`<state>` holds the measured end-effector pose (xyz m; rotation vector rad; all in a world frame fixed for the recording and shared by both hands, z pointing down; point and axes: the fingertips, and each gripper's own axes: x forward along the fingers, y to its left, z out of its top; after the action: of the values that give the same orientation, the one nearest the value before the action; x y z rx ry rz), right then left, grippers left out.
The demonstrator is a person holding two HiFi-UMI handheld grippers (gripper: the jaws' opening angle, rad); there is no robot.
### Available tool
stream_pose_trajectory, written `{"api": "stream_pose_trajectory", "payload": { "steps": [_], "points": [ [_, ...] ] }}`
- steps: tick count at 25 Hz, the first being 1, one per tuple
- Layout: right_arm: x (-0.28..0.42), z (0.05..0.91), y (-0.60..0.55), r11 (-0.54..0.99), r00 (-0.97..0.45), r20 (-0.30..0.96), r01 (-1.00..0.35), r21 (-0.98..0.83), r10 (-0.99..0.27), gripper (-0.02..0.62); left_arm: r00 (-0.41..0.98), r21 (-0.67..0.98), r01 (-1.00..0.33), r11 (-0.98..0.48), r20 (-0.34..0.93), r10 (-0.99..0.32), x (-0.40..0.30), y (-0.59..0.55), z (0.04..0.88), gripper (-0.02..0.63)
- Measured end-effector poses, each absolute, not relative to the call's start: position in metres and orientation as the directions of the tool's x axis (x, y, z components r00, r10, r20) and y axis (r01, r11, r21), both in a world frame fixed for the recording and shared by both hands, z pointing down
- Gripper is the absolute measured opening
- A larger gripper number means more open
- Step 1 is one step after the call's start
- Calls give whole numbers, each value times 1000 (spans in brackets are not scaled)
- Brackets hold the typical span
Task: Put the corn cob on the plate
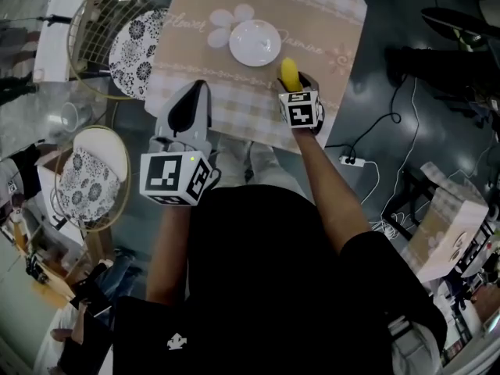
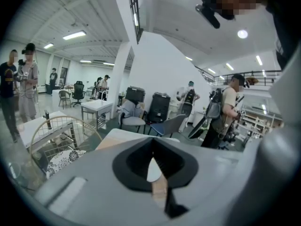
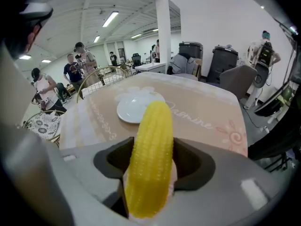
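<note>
- Step in hand: carry; right tongs (image 1: 295, 83) grip the corn cob (image 1: 289, 72) across its lower half, the rest sticking out past the tips
- Corn cob sits over the near right part of the worktop (image 1: 336, 22); looks lifted, though I can't tell for sure if it is clear of the cloth; not on the plate yet
- Plate (image 1: 255, 42) is near, just beyond and left of the corn cob; bare, nothing on it
- Left tongs (image 1: 197, 92) are closed on nothing; they hover over the near left edge of the worktop, not taking part
- Next move, as I judge it: bring the cob over the plate's middle, lower it, lay it flat, then open; it is round, so it could roll off the rim
- Counts: one corn cob; one plate; two tongs; one worktop; two patterned round cushions (image 1: 137, 49) at left
</note>
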<state>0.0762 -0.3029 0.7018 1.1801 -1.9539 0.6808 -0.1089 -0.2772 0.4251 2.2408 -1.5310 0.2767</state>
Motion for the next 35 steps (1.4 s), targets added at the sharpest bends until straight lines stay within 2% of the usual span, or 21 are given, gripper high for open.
{"api": "stream_pose_trajectory", "payload": {
  "steps": [13, 23, 35],
  "points": [
    [13, 697, -385, 508, -348, 795, -859, -59, -497, 255, 321, 224, -943, -247, 403, -857, -159, -304, 436, 9],
    [-23, 695, -411, 548, -383, 792, -833, -75, -475, 255, 331, 235, -939, -252, 409, -851, -173, -315, 440, 9],
    [-34, 715, -419, 555, -364, 826, -828, -77, -429, 256, 332, 244, -938, -246, 423, -843, -187, -314, 447, 8]
  ]
}}
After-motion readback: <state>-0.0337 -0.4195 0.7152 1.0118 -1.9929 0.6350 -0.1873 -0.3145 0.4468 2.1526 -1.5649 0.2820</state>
